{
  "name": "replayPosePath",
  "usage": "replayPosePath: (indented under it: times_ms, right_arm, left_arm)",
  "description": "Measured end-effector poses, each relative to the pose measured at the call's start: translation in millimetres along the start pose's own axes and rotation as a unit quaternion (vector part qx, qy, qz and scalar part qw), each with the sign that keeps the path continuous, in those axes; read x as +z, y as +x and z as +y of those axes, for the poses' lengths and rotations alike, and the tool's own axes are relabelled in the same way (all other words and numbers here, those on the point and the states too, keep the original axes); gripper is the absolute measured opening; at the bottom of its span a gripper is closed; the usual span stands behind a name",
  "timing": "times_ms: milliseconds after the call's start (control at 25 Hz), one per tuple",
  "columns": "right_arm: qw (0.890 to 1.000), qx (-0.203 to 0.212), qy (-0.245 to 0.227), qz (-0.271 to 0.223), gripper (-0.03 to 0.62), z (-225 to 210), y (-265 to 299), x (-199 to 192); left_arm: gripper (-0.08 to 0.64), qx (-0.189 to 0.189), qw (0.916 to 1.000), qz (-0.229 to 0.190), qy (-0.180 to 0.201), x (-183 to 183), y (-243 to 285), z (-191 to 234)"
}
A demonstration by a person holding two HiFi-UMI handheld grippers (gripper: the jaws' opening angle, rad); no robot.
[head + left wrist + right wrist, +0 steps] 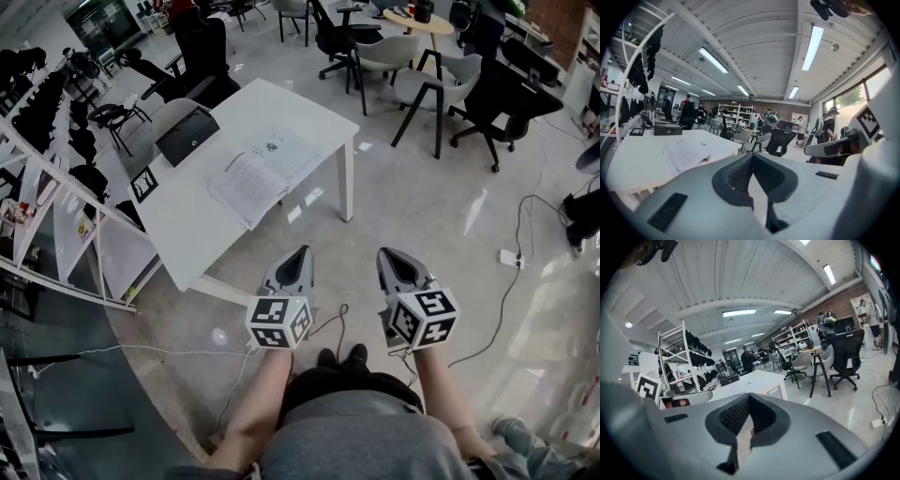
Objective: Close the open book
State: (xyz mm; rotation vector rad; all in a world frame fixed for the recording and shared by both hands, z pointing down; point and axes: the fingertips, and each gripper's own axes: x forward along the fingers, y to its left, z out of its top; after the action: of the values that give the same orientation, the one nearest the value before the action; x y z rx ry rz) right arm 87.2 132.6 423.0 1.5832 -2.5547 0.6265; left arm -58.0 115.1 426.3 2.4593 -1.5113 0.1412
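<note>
Head view: holding left tool and right tool side by side above the floor, well apart from the open book flat on the desk. Left gripper view: closed together, empty. Right gripper view: likewise closed, empty.

book — open; flat | pages up; on white table

Place: open-plan office | white table mid-floor | swivel chairs beyond table | storage rack left of table | strip lights above table
</note>
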Motion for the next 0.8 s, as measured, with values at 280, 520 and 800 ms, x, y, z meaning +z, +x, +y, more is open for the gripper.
replayPosePath:
  times_ms: [280, 520, 800]
  right_arm:
    - [1.000, 0.011, 0.001, 0.001, 0.003, -4.2, -9.9, -2.8]
    - [1.000, 0.012, 0.008, 0.003, 0.005, -12.6, -14.1, -5.1]
    - [1.000, 0.009, 0.011, 0.004, 0.005, -23.2, -18.3, -4.2]
  left_arm:
    - [0.006, 0.013, 0.9999, 0.000, 0.000, -5.1, -3.6, -9.7]
    - [0.006, 0.031, 0.9995, -0.007, -0.006, -4.7, -9.2, -9.7]
    - [0.006, 0.046, 0.9989, -0.003, -0.004, -6.6, -5.6, -8.0]
